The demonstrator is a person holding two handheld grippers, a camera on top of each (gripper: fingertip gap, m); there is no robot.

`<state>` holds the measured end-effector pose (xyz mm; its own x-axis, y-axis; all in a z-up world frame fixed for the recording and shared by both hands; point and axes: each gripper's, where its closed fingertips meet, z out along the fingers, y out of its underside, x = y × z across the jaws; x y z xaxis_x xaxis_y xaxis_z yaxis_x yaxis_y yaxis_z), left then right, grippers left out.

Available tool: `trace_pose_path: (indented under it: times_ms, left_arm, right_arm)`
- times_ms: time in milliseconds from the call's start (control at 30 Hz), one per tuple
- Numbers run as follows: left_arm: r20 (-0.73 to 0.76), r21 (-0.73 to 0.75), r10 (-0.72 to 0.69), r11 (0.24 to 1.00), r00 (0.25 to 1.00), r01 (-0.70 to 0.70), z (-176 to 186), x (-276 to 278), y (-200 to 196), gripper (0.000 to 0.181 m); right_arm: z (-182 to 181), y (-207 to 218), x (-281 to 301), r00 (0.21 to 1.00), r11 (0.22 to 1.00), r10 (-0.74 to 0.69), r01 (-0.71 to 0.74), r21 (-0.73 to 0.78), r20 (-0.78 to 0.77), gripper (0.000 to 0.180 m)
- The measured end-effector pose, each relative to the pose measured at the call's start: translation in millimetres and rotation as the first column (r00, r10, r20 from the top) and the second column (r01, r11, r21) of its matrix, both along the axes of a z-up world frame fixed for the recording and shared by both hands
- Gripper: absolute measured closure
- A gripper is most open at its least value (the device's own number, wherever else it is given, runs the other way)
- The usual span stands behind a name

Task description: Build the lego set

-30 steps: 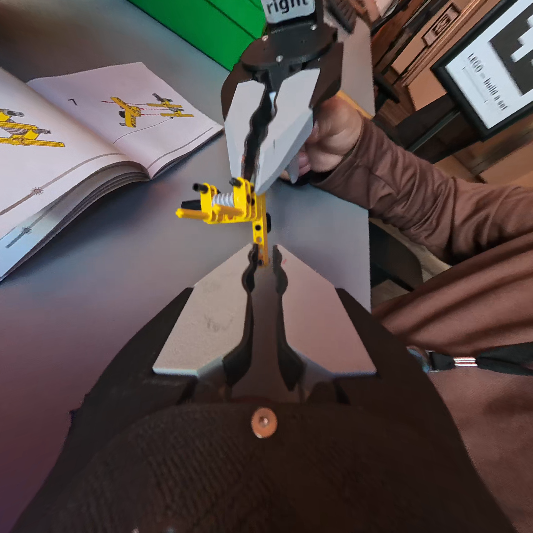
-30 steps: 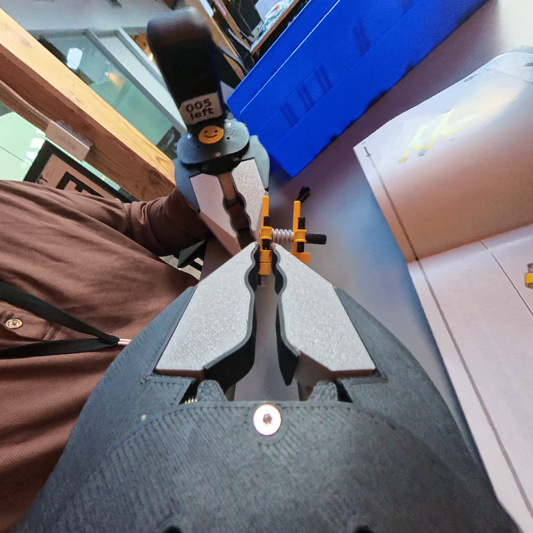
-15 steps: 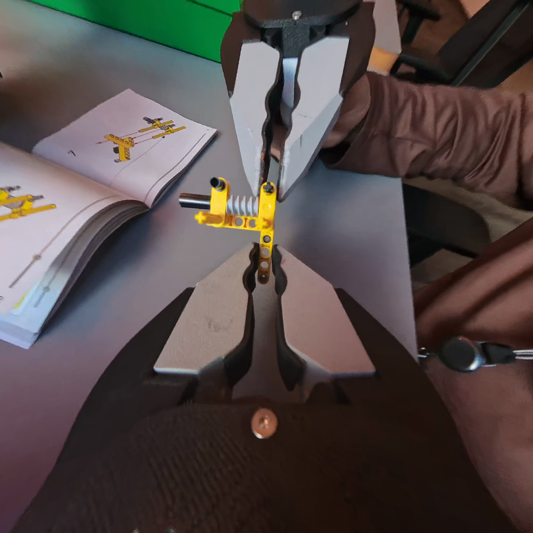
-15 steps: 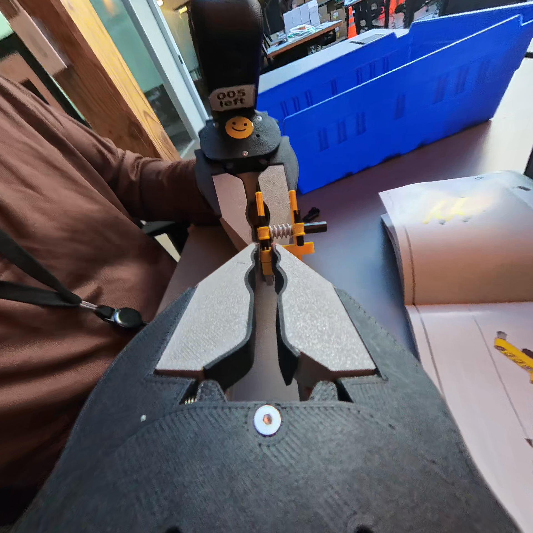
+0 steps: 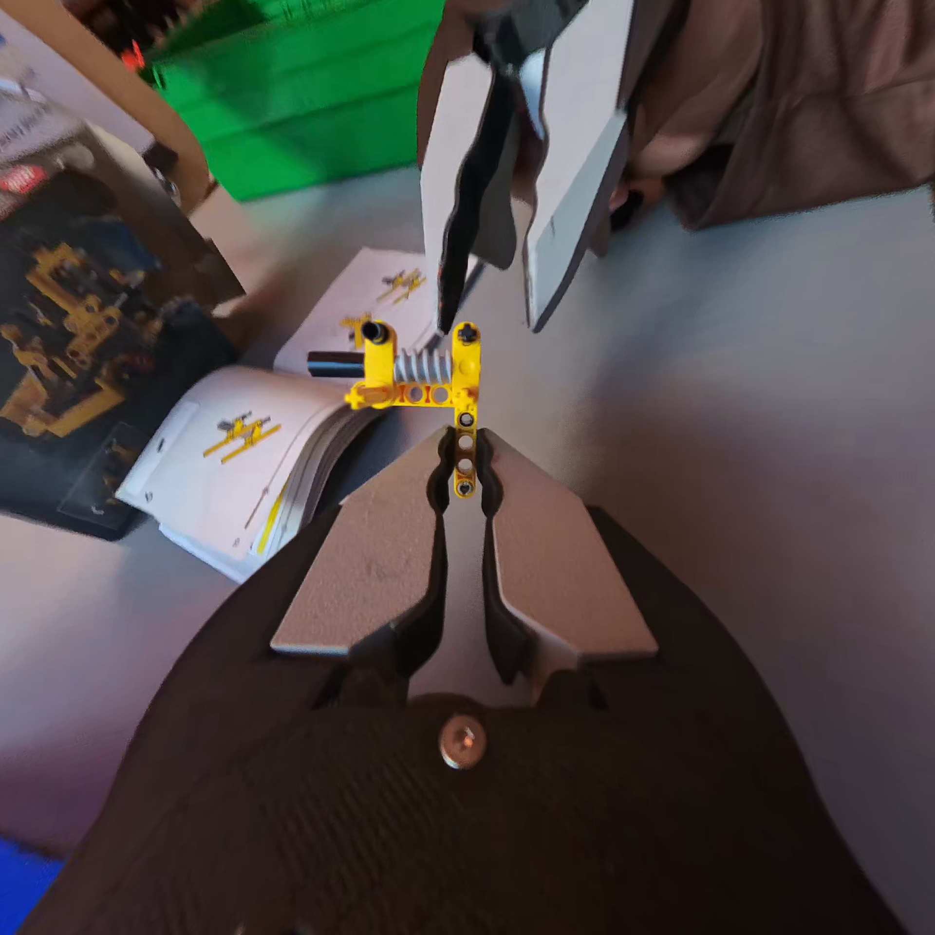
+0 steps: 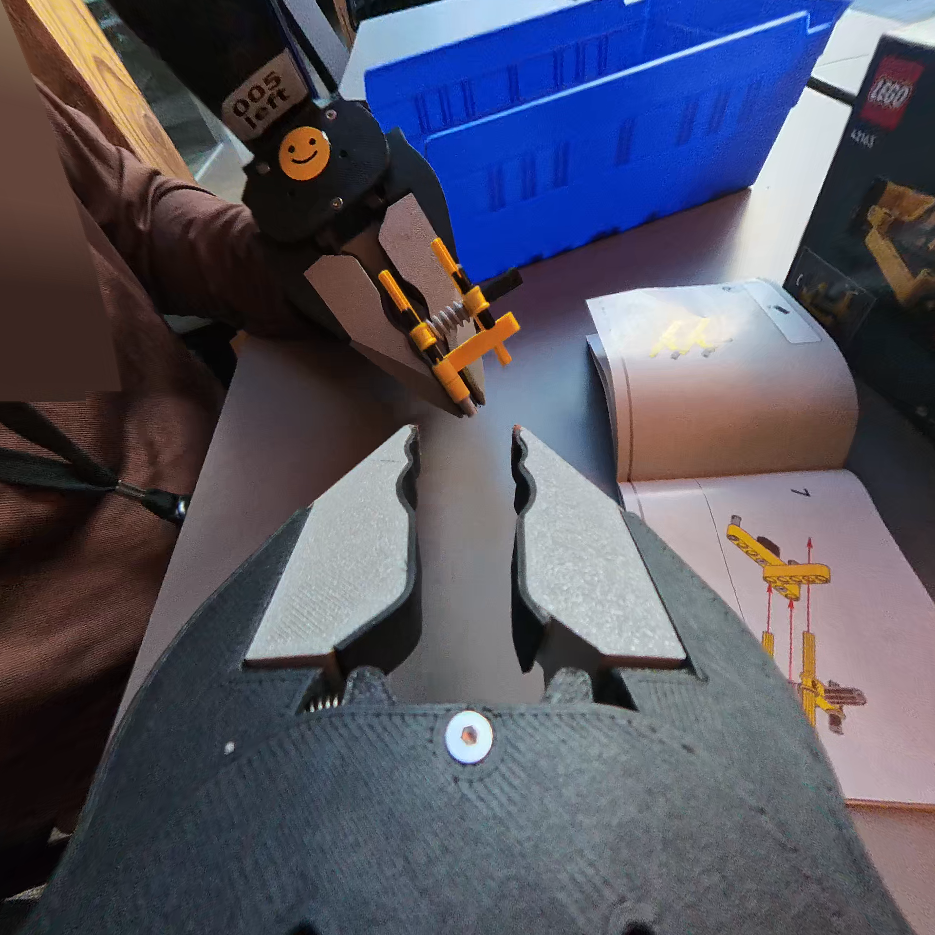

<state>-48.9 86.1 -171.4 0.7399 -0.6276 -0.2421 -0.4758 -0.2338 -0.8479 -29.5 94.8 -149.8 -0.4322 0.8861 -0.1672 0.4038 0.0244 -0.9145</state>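
Observation:
My left gripper (image 5: 464,435) is shut on the lower beam of a small yellow lego assembly (image 5: 425,374) with a grey worm gear and black axles, held above the grey table. The same assembly (image 6: 455,324) shows in the right wrist view, clamped in the left gripper (image 6: 468,405). My right gripper (image 6: 465,435) is open and empty, just in front of the left gripper's tips. In the left wrist view the right gripper (image 5: 488,329) hangs open just above the assembly, not touching it.
An open instruction booklet (image 5: 238,455) lies on the grey table (image 5: 733,405); it also shows in the right wrist view (image 6: 733,394). A dark lego box (image 5: 76,313) stands behind it. A green bin (image 5: 303,111) and a blue bin (image 6: 582,136) stand at the table's back. A person's brown sleeve (image 6: 167,238) is close.
My right gripper has opened, let go of the yellow assembly and drawn back from it. My left gripper still holds the assembly and has swung so the box is in view.

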Motion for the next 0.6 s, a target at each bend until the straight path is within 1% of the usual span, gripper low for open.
trace_pose_path:
  times_ms: [33,100,200,267,333,433,500,600]
  left_arm:
    - [0.043,0.032,-0.028,0.999,0.999,0.027,8.0,4.2,-1.3,0.176]
    - [0.126,0.095,-0.075,0.993,0.989,0.063,23.4,9.5,-4.2,0.176]
    - [0.185,0.202,-0.169,0.971,0.968,0.13,41.4,16.0,-10.7,0.176]
    - [0.193,0.303,-0.247,0.936,0.949,0.182,53.9,23.3,-18.0,0.176]
    - [0.183,0.371,-0.32,0.898,0.93,0.236,60.1,31.7,-26.0,0.176]
    - [0.179,0.403,-0.381,0.869,0.907,0.286,62.8,40.7,-33.5,0.176]
    - [0.196,0.432,-0.427,0.846,0.883,0.313,67.7,45.9,-39.6,0.176]
    - [0.176,0.467,-0.464,0.815,0.868,0.342,70.3,51.6,-45.4,0.176]
  right_arm:
    - [3.8,-1.4,1.1,1.0,1.0,0.008,-0.007,0.006,-0.016,0.146]
    - [14.2,-8.2,3.4,0.997,0.999,0.037,-0.036,0.016,-0.071,0.145]
    - [24.3,-21.0,6.6,0.989,0.996,0.084,-0.08,0.034,-0.121,0.145]
    - [30.8,-25.9,6.9,0.984,0.996,0.089,-0.083,0.046,-0.156,0.146]
    - [40.5,-33.6,8.8,0.973,0.994,0.108,-0.101,0.043,-0.206,0.15]
    - [51.1,-46.3,14.1,0.955,0.988,0.156,-0.152,0.036,-0.254,0.153]
    - [55.3,-49.4,15.7,0.949,0.987,0.163,-0.159,0.038,-0.271,0.153]
    - [63.0,-53.7,19.8,0.936,0.983,0.18,-0.179,0.033,-0.304,0.153]
